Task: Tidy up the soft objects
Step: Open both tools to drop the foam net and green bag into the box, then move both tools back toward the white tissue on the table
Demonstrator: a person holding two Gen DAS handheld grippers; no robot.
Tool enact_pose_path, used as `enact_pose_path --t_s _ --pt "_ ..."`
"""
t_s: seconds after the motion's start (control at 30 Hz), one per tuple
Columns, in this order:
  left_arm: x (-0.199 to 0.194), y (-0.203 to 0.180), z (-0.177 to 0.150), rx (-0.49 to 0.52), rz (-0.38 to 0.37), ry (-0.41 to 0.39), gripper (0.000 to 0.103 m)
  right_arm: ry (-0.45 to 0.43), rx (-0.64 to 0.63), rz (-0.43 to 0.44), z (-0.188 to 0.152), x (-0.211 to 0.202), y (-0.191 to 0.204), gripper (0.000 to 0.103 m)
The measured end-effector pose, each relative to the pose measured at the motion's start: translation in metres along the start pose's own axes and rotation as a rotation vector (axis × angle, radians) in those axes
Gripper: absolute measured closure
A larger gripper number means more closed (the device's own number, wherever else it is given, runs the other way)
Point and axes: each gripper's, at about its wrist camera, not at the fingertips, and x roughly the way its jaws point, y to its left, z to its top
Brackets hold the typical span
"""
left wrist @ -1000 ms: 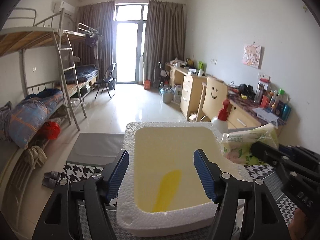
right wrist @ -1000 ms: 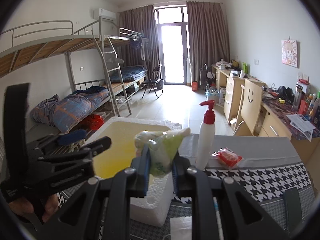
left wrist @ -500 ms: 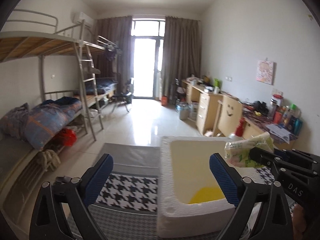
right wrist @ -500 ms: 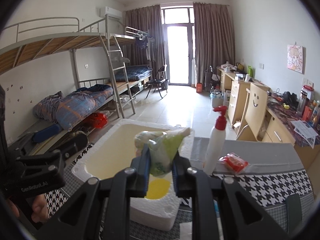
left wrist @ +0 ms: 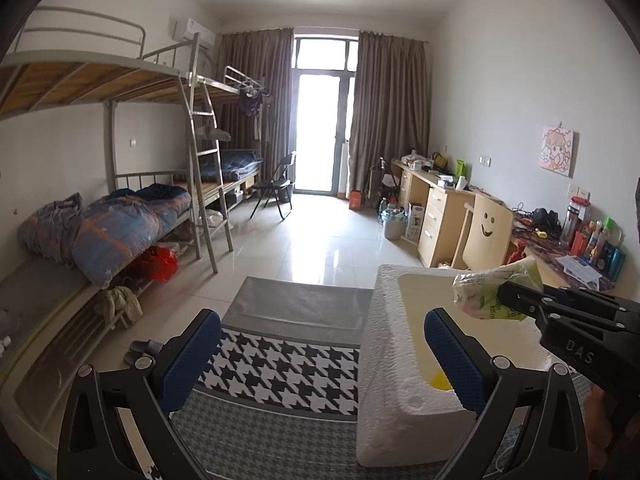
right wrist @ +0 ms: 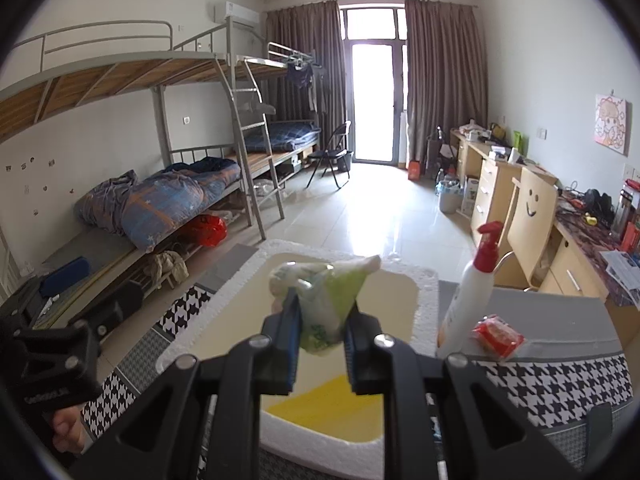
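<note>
A white foam box point(left wrist: 384, 320) with a pale yellow inside stands on the houndstooth cloth. A yellow soft thing point(right wrist: 332, 404) lies on its floor. My right gripper point(right wrist: 322, 308) is shut on a soft green and white packet point(right wrist: 320, 292) and holds it above the box's opening. In the left wrist view the packet point(left wrist: 492, 292) hangs over the box's right side. My left gripper point(left wrist: 320, 320) is to the left of the box, over the cloth. Its jaws are opening, and no thing is gripped between them.
A white pump bottle with a red head point(right wrist: 472, 292) and a red packet point(right wrist: 498, 336) stand on the table right of the foam box point(right wrist: 426, 292). The houndstooth cloth point(left wrist: 280, 368) covers the table. Bunk beds line the left wall, desks the right.
The left gripper's jaws have spread wide, and it has slid left, off the box and over the cloth. The right gripper has carried the packet further over the box.
</note>
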Motion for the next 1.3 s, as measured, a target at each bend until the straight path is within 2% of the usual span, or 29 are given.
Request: enact_pose_path --t_s 0.37,0.47,0.53,0.6,0.83,1.3 --pt "-0.002 0.017 -0.005 -0.03 0.018 0.002 0.001 0.08 -0.003 0.019 -0.004 0.024 0.008 0.078" --pt "-0.003 0.018 -0.006 -0.03 0.016 0.002 0.001 0.094 0.014 0.029 -0.006 0.025 0.006 0.062" --pt "-0.003 0.018 -0.007 -0.031 0.018 0.002 0.001 0.09 0.026 0.031 -0.007 0.025 0.005 0.041" --pt "-0.003 0.018 -0.007 -0.03 0.015 0.004 0.001 0.087 0.025 0.03 -0.008 0.024 0.005 0.031" --pt "-0.003 0.017 -0.006 -0.037 0.022 0.011 0.001 0.083 0.031 0.043 -0.009 0.021 0.004 0.028" --pt "-0.02 0.005 -0.005 -0.029 -0.01 -0.005 0.001 -0.018 0.004 -0.01 -0.012 -0.014 0.009 0.024"
